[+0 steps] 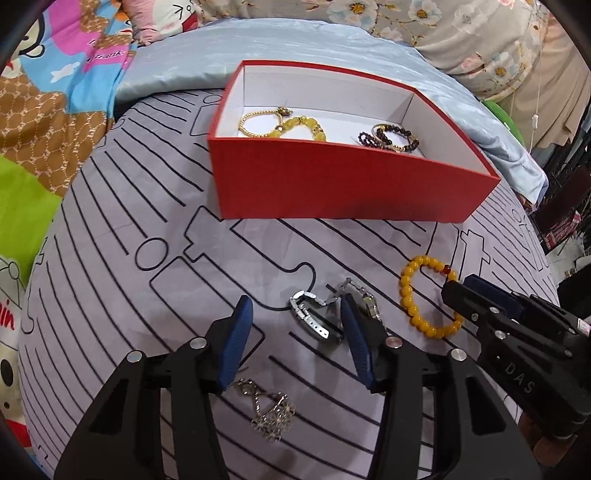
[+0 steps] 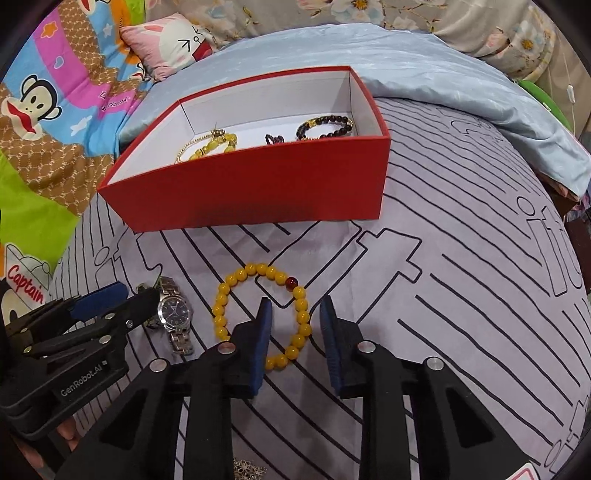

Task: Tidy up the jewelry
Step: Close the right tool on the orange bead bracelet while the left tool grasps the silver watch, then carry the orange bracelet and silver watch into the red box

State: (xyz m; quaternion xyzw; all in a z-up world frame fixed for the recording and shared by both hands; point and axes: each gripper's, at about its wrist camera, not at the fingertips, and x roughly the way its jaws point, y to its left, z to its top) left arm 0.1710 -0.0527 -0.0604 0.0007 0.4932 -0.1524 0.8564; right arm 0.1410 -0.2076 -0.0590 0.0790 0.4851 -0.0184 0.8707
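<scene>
Nearest the left camera, a silver filigree pendant on a chain (image 1: 271, 413) lies on the grey line-patterned bedspread (image 1: 110, 295), just under the left tongs (image 1: 297, 314), whose blue pads stand wide apart. Between and just past those pads sits a silver wristwatch (image 1: 325, 314), its metal band curled on the cloth; the right-hand pad (image 1: 354, 339) covers part of it, and whether it touches the watch I cannot tell.

Beside the watch lies a yellow bead bracelet (image 2: 258, 314) with one dark red bead, flat on the bedspread. The right tongs (image 2: 295, 314) are open too, straddling the bracelet's near-right arc: one pad (image 2: 262, 343) sits inside the loop, the other outside it. Nothing is gripped by either tool.

Farther back stands an open red box (image 1: 332, 184) with a white interior, resting on the bedspread. Inside, toward its left end, are a thin gold bead chain (image 1: 255, 123) and a chunky yellow stone bracelet (image 1: 299, 127); toward its right end, dark bead bracelets (image 1: 391, 138) are piled together.

Behind the box lies a pale blue satin pillow (image 1: 295, 44), and beyond that a bright cartoon blanket (image 2: 55, 92) and floral bedding (image 1: 461, 33)
</scene>
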